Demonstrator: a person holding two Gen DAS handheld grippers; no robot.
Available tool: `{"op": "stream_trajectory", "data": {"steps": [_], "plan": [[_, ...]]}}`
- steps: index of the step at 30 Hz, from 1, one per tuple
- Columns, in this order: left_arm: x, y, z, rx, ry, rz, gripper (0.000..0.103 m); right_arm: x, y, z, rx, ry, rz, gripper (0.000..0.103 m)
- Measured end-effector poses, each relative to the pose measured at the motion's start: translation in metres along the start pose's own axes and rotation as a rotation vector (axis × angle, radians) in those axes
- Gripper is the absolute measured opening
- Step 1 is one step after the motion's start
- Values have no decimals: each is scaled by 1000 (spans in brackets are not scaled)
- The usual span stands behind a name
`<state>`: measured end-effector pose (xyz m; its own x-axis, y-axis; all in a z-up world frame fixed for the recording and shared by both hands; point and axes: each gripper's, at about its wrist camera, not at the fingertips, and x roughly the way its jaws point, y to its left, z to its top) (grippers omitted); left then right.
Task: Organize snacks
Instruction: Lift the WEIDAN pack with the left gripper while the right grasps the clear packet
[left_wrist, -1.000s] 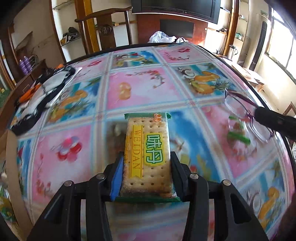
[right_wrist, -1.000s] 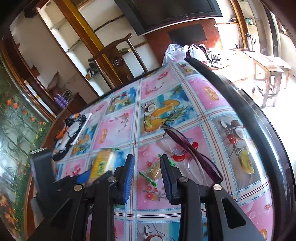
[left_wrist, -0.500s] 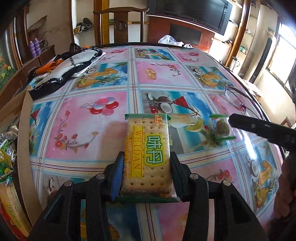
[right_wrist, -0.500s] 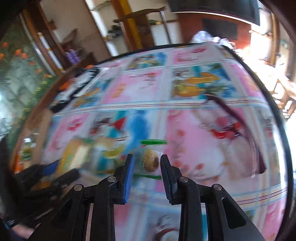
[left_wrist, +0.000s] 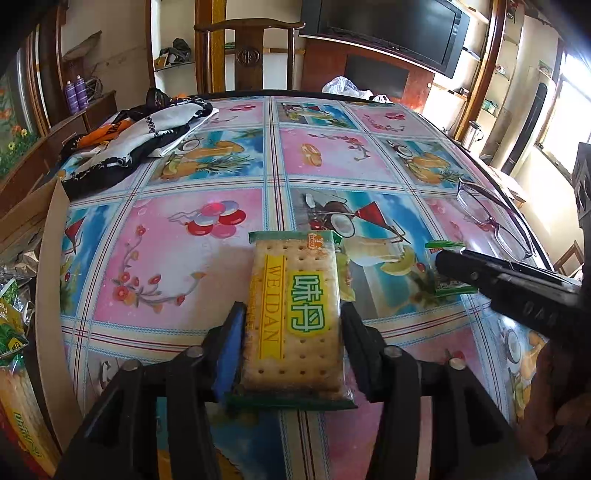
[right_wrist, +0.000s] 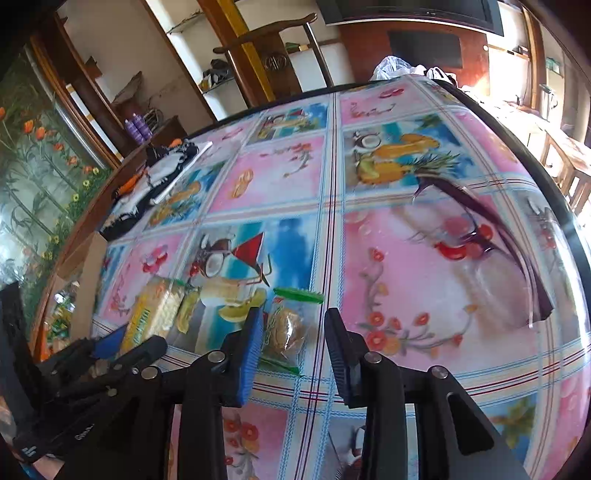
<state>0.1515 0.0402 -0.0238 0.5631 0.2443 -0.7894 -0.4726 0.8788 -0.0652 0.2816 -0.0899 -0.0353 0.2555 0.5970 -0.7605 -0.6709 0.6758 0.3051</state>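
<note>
On the fruit-print tablecloth (left_wrist: 207, 258), at the left, the cracker packet (left_wrist: 295, 314) lies lengthwise between the fingers of the left gripper (left_wrist: 291, 343). Those jaws are opening now: a sliver of gap shows beside the blue pad (left_wrist: 225, 354) and the black pad on the other side, so the packet sits between them without being pressed. It's a clear wrapper with green end seals, a yellow band reading WEIDAN and a green label over pale, dotted crackers.

Further left, a cardboard box flap (left_wrist: 51, 295) stands at the table edge with more snack bags (left_wrist: 11, 317) behind it. A black-and-white cloth (left_wrist: 129, 147) is heaped at the far left of the table.

Moving right, the right gripper (right_wrist: 293, 354) has its jaws opening too, and the small cookie pouch (right_wrist: 286, 328) lies on the table between them, close against the blue finger, well clear of the black one. It's a see-through pouch, green seals top and bottom, one round brown cookie inside.

Far right, purple-framed glasses (left_wrist: 491, 218) rest near the table rim (right_wrist: 546, 177), well apart from both snacks.
</note>
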Motion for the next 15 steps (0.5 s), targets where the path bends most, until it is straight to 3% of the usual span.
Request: {"op": "stream_trajectory", "data": {"steps": [2, 3, 4, 9, 15], "plan": [[1, -5, -2, 27, -13, 24, 54, 4, 12, -2, -69, -14, -52, 36], [1, -6, -3, 36, -20, 37, 46, 5, 19, -4, -101, -17, -88, 36], [1, -7, -3, 42, -29, 45, 45, 6, 24, -5, -125, -16, -110, 31], [-4, 8, 0, -33, -43, 0, 45, -2, 34, -12, -177, -25, -95, 26], [-23, 6, 4, -23, -141, 62, 45, -27, 38, -10, -176, -134, -75, 26]]}}
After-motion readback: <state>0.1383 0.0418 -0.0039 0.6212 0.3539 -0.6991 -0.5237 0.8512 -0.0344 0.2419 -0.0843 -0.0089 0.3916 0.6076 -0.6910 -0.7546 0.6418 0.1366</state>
